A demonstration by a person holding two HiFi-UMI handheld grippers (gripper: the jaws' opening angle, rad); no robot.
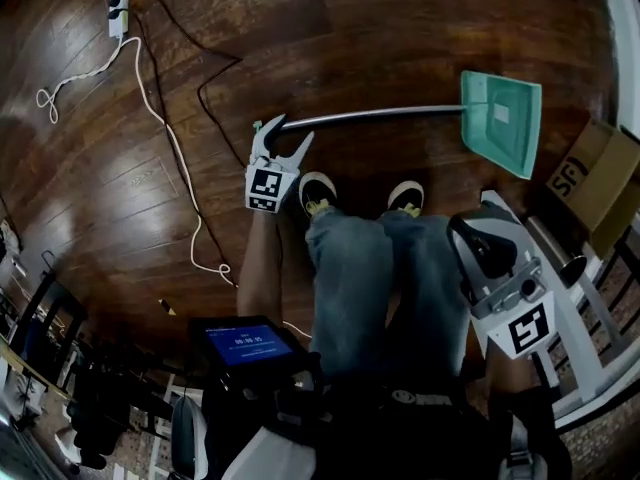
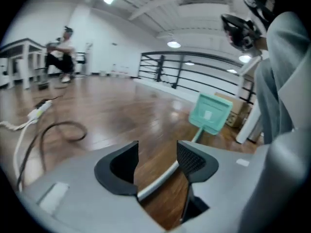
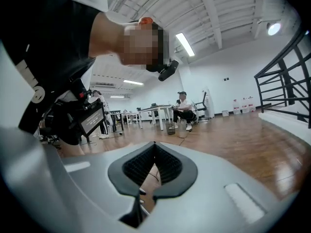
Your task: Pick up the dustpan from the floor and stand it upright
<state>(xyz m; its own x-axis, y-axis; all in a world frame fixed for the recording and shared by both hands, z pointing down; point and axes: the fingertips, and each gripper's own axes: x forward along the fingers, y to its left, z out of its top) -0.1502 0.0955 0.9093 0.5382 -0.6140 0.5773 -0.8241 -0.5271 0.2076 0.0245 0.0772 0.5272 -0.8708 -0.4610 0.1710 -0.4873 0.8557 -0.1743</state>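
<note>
On the dark wooden floor (image 1: 300,28) by the person's shoes (image 1: 318,193) the teal plastic dustpan (image 1: 500,123) lies flat, its silver handle (image 1: 370,116) end between the jaws of the released left hand-held gripper (image 2: 158,154), which should clench squarely before lifting; right hand-held gripper (image 3: 155,165) clenched, empty.

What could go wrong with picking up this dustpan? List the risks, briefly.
1. The open left gripper straddles the handle of the dustpan near its far end; the pan could swing or the smooth tube twist once lifted.
2. A black cable lies close to that handle end and might snag.
3. The cardboard box sits beside the pan; standing it up there could knock it.
</note>
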